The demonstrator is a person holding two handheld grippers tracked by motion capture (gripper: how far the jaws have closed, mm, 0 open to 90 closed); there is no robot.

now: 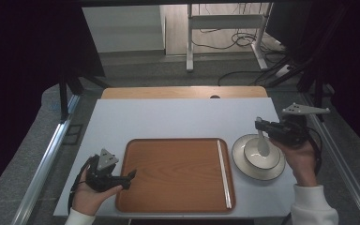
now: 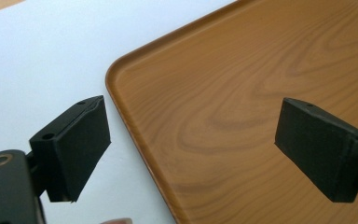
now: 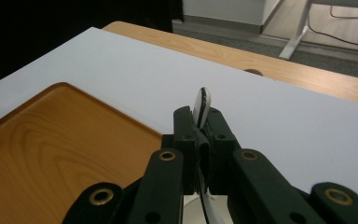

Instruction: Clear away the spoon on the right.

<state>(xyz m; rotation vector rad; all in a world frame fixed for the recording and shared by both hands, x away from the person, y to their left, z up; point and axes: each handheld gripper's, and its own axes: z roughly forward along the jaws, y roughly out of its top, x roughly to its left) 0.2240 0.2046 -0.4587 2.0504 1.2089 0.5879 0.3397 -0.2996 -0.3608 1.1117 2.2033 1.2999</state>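
While clamped on the spoon [image 1: 263,140], right hand-held gripper [image 1: 259,125] (wrist raised) above bowl [image 1: 261,153].

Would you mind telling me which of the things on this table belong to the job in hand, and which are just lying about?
In the job:
- white spoon, clamped in the right gripper
- bowl on its plate, beneath the spoon

Lying about:
- wooden tray, nothing on it but the chopstick
- pale chopstick along the tray's right edge
- left gripper, open at the tray's left rim
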